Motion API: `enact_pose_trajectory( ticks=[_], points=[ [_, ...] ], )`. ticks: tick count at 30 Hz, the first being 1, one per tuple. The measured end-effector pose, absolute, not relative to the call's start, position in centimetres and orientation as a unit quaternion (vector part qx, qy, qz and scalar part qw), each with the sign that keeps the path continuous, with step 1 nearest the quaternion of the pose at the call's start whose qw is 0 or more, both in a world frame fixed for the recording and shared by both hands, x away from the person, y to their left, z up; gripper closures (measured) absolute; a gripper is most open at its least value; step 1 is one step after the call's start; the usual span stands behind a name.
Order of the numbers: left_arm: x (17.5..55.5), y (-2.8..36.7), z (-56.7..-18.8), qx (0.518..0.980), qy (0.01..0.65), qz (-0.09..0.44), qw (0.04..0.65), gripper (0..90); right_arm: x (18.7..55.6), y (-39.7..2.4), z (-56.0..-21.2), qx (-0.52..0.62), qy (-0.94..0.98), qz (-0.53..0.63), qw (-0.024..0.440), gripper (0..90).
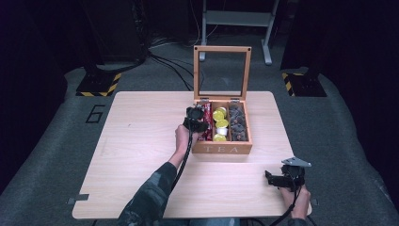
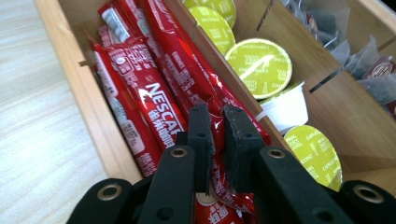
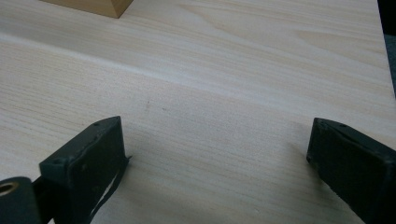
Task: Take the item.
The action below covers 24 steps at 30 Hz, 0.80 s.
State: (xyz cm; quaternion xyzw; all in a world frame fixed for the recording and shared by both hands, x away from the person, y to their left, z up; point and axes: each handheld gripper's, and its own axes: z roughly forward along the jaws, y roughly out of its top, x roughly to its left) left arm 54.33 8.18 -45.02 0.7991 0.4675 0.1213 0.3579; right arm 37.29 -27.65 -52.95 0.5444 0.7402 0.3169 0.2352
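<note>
Room: dark all round, grey floor with hazard-striped stand feet behind the table
Table (image 1: 141, 155): pale wood, bare across the near half
Tea box (image 1: 222, 149): wooden, past the table's middle, glass lid standing upright, three compartments side by side
Left compartment: packed with red coffee sticks (image 2: 154, 100), lying lengthwise
Middle compartment: green-lidded capsules (image 2: 259, 65), one white cup among them lying on its side
Right compartment: tea bags (image 1: 237, 123) in clear wrappers
Left gripper (image 2: 218, 119): down in the left compartment, jaws nearly together, clamped on one red stick (image 2: 217, 123) pinched between the pads
Held stick: still low among the others in its compartment
Right gripper (image 1: 282, 179): well apart from the box, at the table's near right corner, jaws wide apart, nothing but bare wood between them
Left hand (image 1: 182, 137): just beside the box's left wall
</note>
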Motion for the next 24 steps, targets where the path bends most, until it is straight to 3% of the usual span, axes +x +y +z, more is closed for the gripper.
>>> enact_pose_trajectory(
  ticks=[24],
  points=[
    [52.3,9.7,-41.7,0.780,0.441,0.135,0.422,85.3,37.3,-27.7,-52.9,0.544,0.740,0.317,0.235,3.7]
  ],
)
